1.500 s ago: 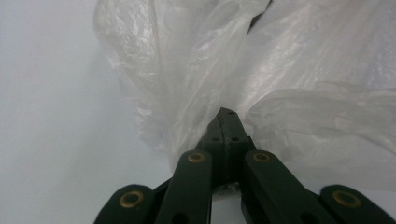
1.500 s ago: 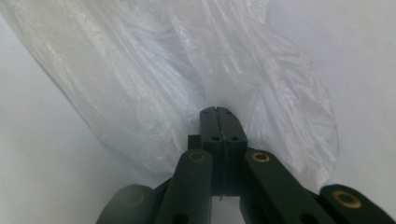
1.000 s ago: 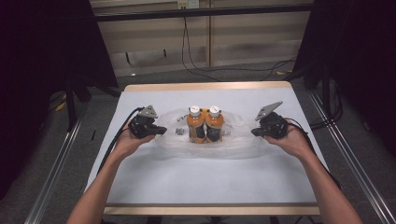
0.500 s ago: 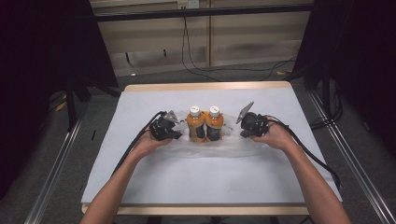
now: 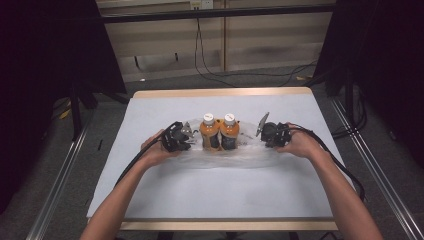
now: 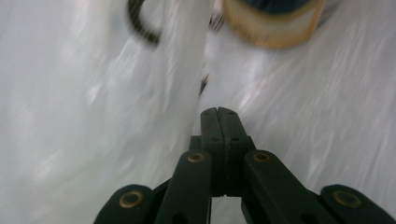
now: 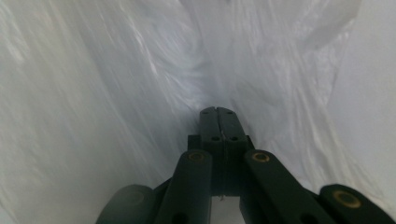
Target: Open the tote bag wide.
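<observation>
High view: two orange juice bottles stand upright mid-table inside clear plastic bag. Left gripper and right gripper flank them, jaws fully closed, apparently pinching film to gather bag around bottles.

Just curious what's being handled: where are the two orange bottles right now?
In the high view the two orange bottles stand upright, side by side, mid-table on a clear plastic bag, between the left gripper and the right gripper.
</observation>
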`<state>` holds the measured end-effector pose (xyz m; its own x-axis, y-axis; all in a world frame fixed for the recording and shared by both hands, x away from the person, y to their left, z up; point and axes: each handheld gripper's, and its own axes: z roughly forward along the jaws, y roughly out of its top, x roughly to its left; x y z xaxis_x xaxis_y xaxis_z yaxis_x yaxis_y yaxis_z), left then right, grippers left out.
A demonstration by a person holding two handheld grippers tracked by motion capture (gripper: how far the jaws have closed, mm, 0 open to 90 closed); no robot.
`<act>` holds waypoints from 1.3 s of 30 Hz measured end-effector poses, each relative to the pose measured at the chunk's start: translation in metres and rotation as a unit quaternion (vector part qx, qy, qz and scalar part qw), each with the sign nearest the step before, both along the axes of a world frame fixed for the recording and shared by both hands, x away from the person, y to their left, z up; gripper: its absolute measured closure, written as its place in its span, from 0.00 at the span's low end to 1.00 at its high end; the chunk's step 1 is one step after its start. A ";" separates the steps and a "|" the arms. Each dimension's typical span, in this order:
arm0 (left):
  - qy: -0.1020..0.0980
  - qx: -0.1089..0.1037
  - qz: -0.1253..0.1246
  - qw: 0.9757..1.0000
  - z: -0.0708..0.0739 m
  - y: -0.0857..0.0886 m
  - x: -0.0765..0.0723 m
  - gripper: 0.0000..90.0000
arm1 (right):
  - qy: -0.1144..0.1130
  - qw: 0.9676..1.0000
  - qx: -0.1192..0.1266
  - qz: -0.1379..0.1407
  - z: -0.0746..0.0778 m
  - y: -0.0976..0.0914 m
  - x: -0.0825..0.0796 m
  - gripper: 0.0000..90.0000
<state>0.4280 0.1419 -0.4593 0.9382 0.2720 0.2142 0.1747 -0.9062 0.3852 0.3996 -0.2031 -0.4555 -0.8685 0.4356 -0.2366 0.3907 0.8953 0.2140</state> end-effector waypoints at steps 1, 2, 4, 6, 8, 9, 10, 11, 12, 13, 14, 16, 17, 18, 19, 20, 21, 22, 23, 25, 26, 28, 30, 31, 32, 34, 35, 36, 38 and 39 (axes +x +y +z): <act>-0.004 0.018 0.004 1.000 0.000 0.002 0.001 1.00 | -0.001 1.000 -0.014 0.000 0.000 -0.001 0.001 1.00; -0.015 0.046 -0.004 0.999 0.001 0.005 0.005 1.00 | -0.006 1.000 -0.026 0.004 -0.001 -0.003 0.001 1.00; -0.011 0.055 -0.001 0.998 0.002 0.007 0.007 1.00 | -0.004 0.999 -0.032 -0.008 0.000 -0.004 0.004 1.00; 0.000 0.047 0.009 0.999 0.001 0.010 0.012 1.00 | -0.011 0.999 -0.034 -0.014 -0.002 -0.007 0.007 1.00; -0.003 0.069 -0.002 0.998 0.003 0.011 0.016 1.00 | -0.027 0.998 -0.053 -0.022 -0.003 -0.009 0.011 1.00; -0.003 0.066 -0.007 0.998 0.003 0.012 0.017 1.00 | -0.022 0.999 -0.044 -0.022 -0.003 -0.012 0.013 1.00; 0.001 0.059 -0.005 0.998 0.003 0.014 0.017 1.00 | -0.020 0.999 -0.039 -0.028 -0.002 -0.015 0.015 1.00; 0.006 0.051 0.001 0.999 0.003 0.017 0.019 1.00 | -0.022 0.998 -0.048 -0.035 -0.003 -0.017 0.016 1.00; 0.007 0.054 -0.004 0.999 0.004 0.019 0.020 1.00 | -0.021 0.998 -0.041 -0.037 -0.002 -0.021 0.017 1.00; 0.012 0.054 -0.006 0.998 0.004 0.020 0.020 1.00 | -0.013 0.999 -0.030 -0.043 -0.002 -0.024 0.019 1.00; 0.006 0.046 0.003 0.999 0.003 0.021 0.019 1.00 | -0.015 0.999 -0.030 -0.042 -0.002 -0.026 0.020 1.00; 0.006 0.061 -0.006 0.998 0.004 0.021 0.019 1.00 | -0.016 0.999 -0.039 -0.034 -0.002 -0.026 0.019 1.00; 0.004 0.067 -0.009 0.998 0.004 0.021 0.019 1.00 | -0.015 0.998 -0.042 -0.031 -0.001 -0.027 0.018 1.00; 0.009 0.075 -0.009 0.997 0.004 0.020 0.019 1.00 | -0.010 0.999 -0.042 -0.031 -0.001 -0.027 0.018 1.00; 0.013 0.078 -0.009 0.997 0.004 0.020 0.019 1.00 | -0.004 0.999 -0.039 -0.034 -0.001 -0.027 0.016 1.00; 0.003 0.087 -0.010 0.996 0.005 0.020 0.021 1.00 | -0.003 0.999 -0.039 -0.030 0.000 -0.028 0.016 1.00; 0.004 0.089 -0.005 0.996 0.004 0.020 0.021 1.00 | 0.004 0.999 -0.037 -0.028 0.000 -0.028 0.015 1.00; 0.005 0.095 -0.008 0.995 0.005 0.022 0.023 1.00 | 0.011 0.999 -0.033 -0.022 0.001 -0.029 0.013 1.00; 0.005 0.081 -0.005 0.997 0.003 0.023 0.024 1.00 | 0.019 0.999 -0.034 -0.019 0.002 -0.029 0.011 1.00; 0.011 0.072 0.001 0.997 0.005 0.029 0.029 1.00 | 0.025 0.999 -0.032 -0.016 0.003 -0.028 0.008 1.00; 0.013 0.058 0.011 0.998 0.003 0.030 0.027 1.00 | 0.026 0.999 -0.028 -0.012 0.003 -0.028 0.007 1.00; 0.010 0.067 0.007 0.998 0.004 0.031 0.027 1.00 | 0.027 0.999 -0.020 -0.012 0.003 -0.030 0.006 1.00; 0.012 0.066 0.006 0.998 0.004 0.032 0.028 1.00 | 0.022 0.999 -0.012 -0.022 0.002 -0.032 0.005 1.00; 0.013 0.069 0.002 0.998 0.005 0.032 0.028 1.00 | 0.009 1.000 -0.018 -0.018 0.001 -0.033 0.005 1.00; 0.015 0.058 0.014 0.998 0.004 0.033 0.026 1.00 | 0.006 1.000 -0.016 -0.021 0.000 -0.033 0.005 1.00; 0.015 0.062 0.011 0.998 0.005 0.034 0.027 1.00 | 0.002 0.999 -0.021 -0.024 0.000 -0.032 0.004 1.00; 0.023 0.041 0.030 0.998 0.003 0.034 0.025 1.00 | 0.000 0.999 -0.025 -0.023 0.000 -0.030 0.003 1.00; 0.029 0.040 0.035 0.998 0.005 0.035 0.026 1.00 | -0.003 0.999 -0.027 -0.019 0.000 -0.030 0.003 1.00; 0.034 0.033 0.035 0.998 0.005 0.031 0.024 1.00 | 0.006 0.999 -0.024 -0.028 0.001 -0.030 0.006 1.00; 0.036 0.022 0.038 0.998 0.007 0.031 0.023 1.00 | 0.007 0.999 -0.021 -0.036 0.001 -0.030 0.005 1.00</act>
<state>0.4514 0.1730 -0.4524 0.9289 0.3341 0.1598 0.2691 -0.9053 0.3287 0.4050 -0.2334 -0.4548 -0.8391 0.4863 -0.2439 0.4564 0.8732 0.1708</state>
